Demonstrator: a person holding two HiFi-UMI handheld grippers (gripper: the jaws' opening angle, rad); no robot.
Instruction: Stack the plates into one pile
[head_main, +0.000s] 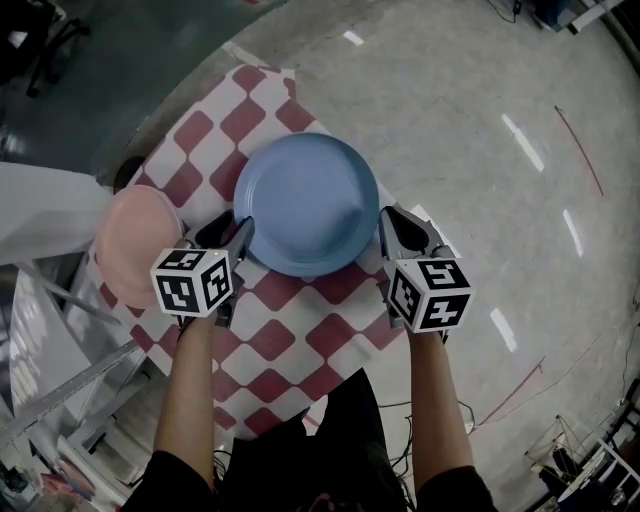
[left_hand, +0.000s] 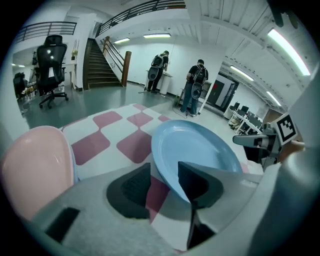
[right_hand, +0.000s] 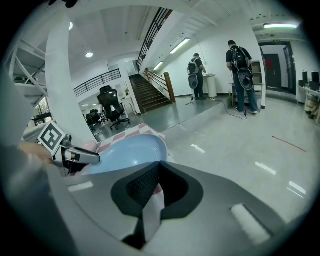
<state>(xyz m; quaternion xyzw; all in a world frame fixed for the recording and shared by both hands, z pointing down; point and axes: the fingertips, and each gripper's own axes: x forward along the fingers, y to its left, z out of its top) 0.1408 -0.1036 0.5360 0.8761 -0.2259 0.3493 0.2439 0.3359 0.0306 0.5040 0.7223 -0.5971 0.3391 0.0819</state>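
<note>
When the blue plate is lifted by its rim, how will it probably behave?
The blue plate probably stays stiff: its rim is an even circle. Its smooth surface may slip in a pinch. Wide and shallow, it may tilt if held at one edge.

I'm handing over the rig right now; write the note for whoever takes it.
Grippers: left gripper open, jaws at the left rim of the blue plate, not gripping; right gripper shut, empty, by its right rim.
Plates: blue plate mid checkered table; pink plate apart, at the table's left edge.
Done: nothing stacked yet.
To do: set one plate on the other.
</note>
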